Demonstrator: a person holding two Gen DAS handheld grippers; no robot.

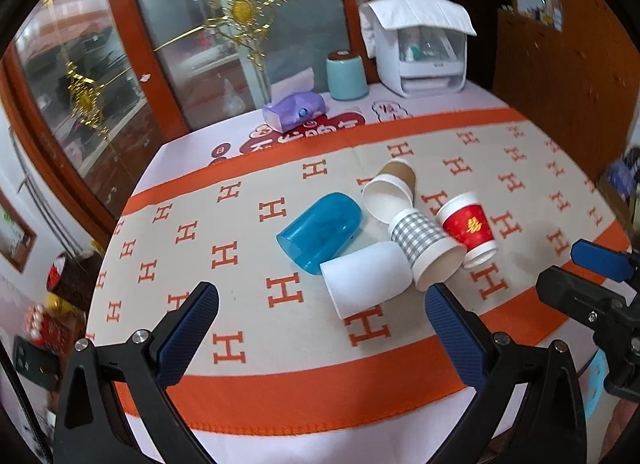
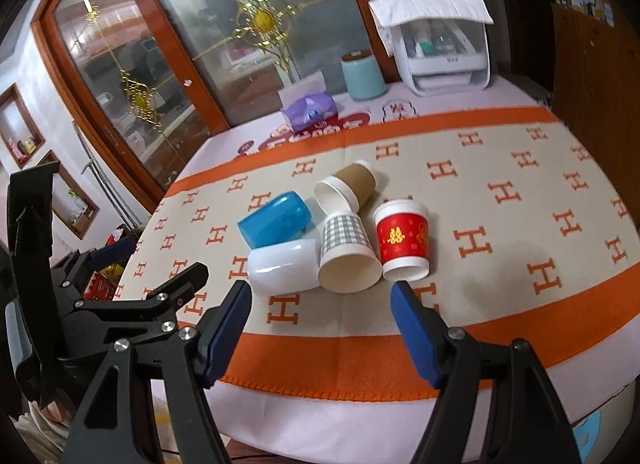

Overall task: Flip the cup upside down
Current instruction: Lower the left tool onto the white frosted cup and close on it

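Both grippers idle, fingers spread, holding nothing: left gripper (image 1: 322,306), right gripper (image 2: 322,302). Cluster on counter (image 2: 520,284), left to right: blue cup (image 2: 275,225), white cup (image 2: 282,267), checked cup (image 2: 347,258) lying sideways; red cup (image 2: 402,239) already inverted. Flip apparently not started.

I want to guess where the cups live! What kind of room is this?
Probably a home dining or living room: a table with an orange patterned cloth, a tissue box, and a wood-framed glass door with gold ornaments behind.
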